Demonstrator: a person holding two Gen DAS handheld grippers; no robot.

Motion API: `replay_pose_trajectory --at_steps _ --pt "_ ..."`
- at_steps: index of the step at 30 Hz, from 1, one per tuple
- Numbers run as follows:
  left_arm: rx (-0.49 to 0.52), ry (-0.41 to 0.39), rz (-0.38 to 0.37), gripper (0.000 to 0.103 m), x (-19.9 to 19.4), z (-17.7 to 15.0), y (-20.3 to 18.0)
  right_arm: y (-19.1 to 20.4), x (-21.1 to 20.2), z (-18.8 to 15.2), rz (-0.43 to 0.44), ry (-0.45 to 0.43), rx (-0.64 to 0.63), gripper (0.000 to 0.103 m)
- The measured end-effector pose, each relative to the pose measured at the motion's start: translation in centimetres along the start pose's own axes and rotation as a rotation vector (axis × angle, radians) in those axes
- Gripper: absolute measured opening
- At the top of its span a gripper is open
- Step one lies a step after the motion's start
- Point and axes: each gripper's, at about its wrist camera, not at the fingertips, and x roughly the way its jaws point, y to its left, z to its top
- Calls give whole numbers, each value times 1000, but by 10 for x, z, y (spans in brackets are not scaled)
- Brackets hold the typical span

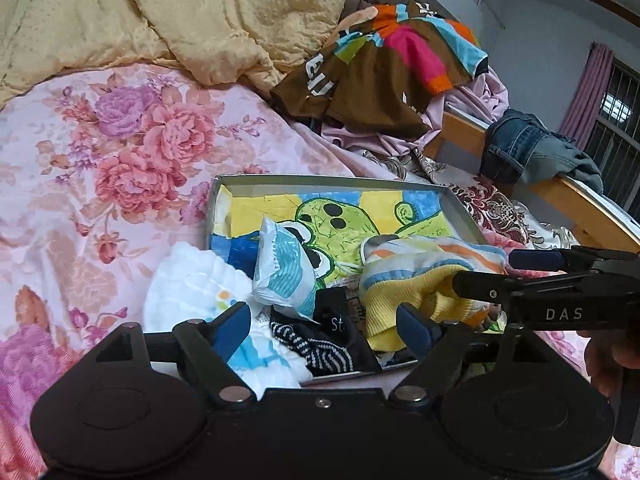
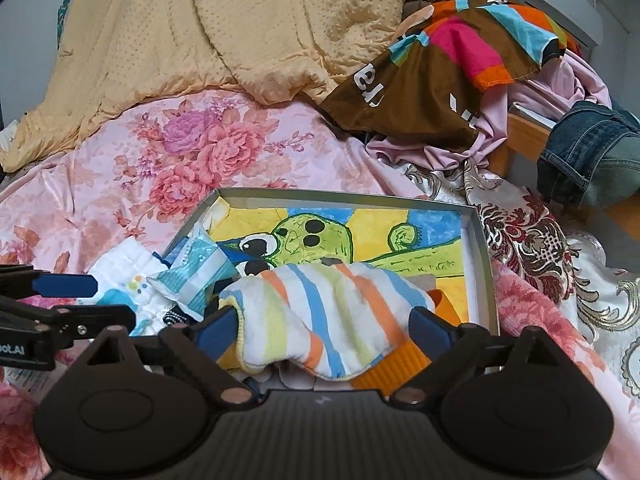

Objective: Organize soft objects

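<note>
A shallow grey box (image 1: 460,206) (image 2: 482,248) with a cartoon drawing on its floor lies on the bed. In it are a striped cloth (image 1: 424,264) (image 2: 328,312), a dark striped sock (image 1: 320,344) and a teal-white packet (image 1: 284,268) (image 2: 196,272). A white diaper (image 1: 192,284) (image 2: 128,276) hangs over its left edge. My left gripper (image 1: 324,326) is open above the dark sock. My right gripper (image 2: 326,330) is open with its fingers on either side of the striped cloth; it also shows in the left wrist view (image 1: 500,276).
A floral pink sheet (image 1: 120,152) covers the bed. A yellow blanket (image 2: 200,32) lies at the back. A brown multicolour cloth (image 1: 380,64) and lilac clothes are piled at the back right. Jeans (image 1: 528,148) hang on the wooden bed rail (image 1: 592,208).
</note>
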Motion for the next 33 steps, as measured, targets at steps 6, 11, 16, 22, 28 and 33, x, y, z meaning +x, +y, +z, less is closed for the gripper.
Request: replay_pose_trajectory --at_steps 6,11,16,22,28,33 --pt "-10 -18 6 83 -21 -4 -4 0 -16 0 -1 0 5 98" --pt "-26 -52 8 86 -42 -10 -9 -1 -41 -7 5 -35 12 99" --pt "-20 -97 15 91 -65 -17 -17 0 -73 -16 21 -88 32 102" --pt "-37 -154 23 97 -96 -26 -26 1 -112 -27 39 -150 64 102" --pt "-24 -209 57 101 -125 -40 -36 5 -141 -42 63 -177 89 103" --pt "-9 -227 69 102 -145 -56 -43 8 -161 -57 73 -193 111 103"
